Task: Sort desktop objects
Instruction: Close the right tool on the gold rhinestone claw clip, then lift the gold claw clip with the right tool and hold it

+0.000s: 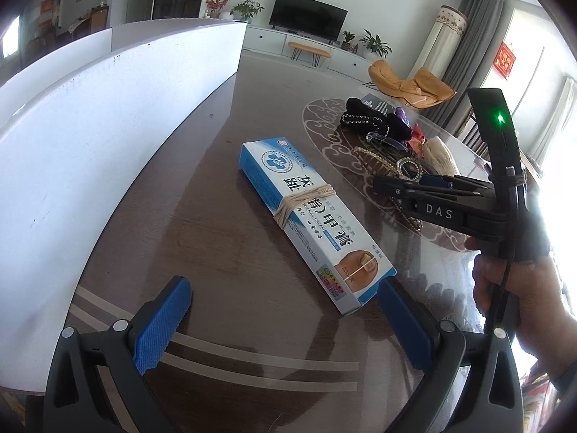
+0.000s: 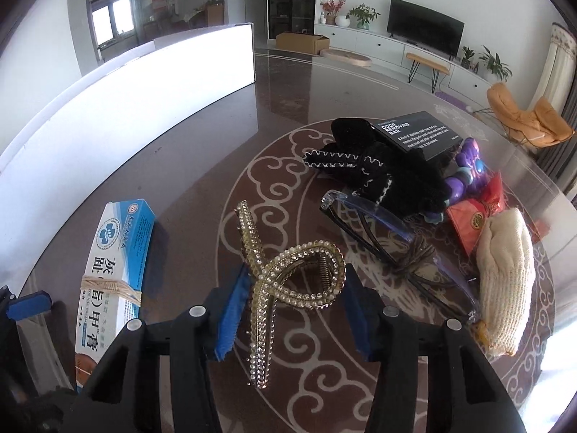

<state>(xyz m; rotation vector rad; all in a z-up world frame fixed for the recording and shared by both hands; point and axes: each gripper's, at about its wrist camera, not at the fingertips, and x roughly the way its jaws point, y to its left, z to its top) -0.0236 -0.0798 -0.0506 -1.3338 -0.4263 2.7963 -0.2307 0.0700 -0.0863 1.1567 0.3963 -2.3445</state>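
Right jaws flank the rhinestone hair clip, both blue pads apparently pressing its loop; the right gripper looks clamped on it. Left gripper hangs open, the cream box at its one o'clock. The pickup seems in hand; next, I reckon, comes a lift clear of the glasses at two o'clock.

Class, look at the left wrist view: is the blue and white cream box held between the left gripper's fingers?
No: the cream box lies on the table beyond the open left gripper.
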